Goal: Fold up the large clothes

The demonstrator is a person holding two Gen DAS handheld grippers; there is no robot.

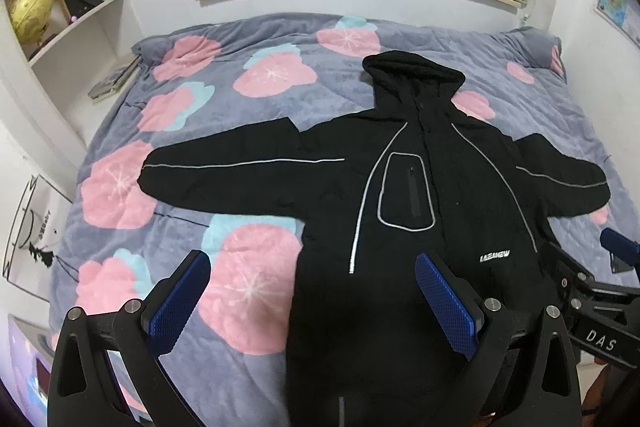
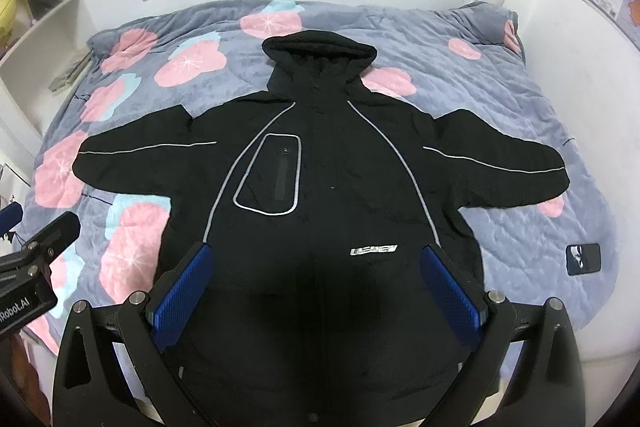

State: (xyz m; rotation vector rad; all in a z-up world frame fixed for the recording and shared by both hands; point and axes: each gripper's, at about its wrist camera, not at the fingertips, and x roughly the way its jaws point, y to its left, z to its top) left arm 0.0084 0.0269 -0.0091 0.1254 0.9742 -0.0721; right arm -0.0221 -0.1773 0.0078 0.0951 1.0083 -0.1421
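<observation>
Step in hand: no fold is seen yet; the large black hooded jacket with grey reflective piping (image 2: pixel 320 187) is laid flat, front up, with both sleeves spread out, so the task is judged to be at its very start.
Jacket position: it is spread over the middle of the bed with the grey quilt printed with pink flowers (image 2: pixel 520 99), hood toward the headboard edge, hem toward the foot edge, nearer the right edge than the left.
Left tool (image 1: pixel 312 299): its blue-padded fingers are held wide apart and nothing is gripped; it is poised above the foot edge, over the jacket's left hem side and bare quilt.
Right tool (image 2: pixel 316 291): its fingers are likewise spread wide and empty, held above the lower body of the jacket.
Next move: a sleeve cuff, probably the left sleeve (image 1: pixel 224 179) and the right sleeve (image 2: pixel 500 163), is judged to need pinching and carrying across the chest; a thin grip on the top layer alone is called for, since the padded cloth looks bulky.
Other things: a small dark phone-like slab (image 2: pixel 583 259) is lying on the quilt near the right edge, just apart from the jacket.
Obstruction: that slab could be swept by the right sleeve; the white shelves with a yellow globe (image 1: pixel 30 11) are well clear.
</observation>
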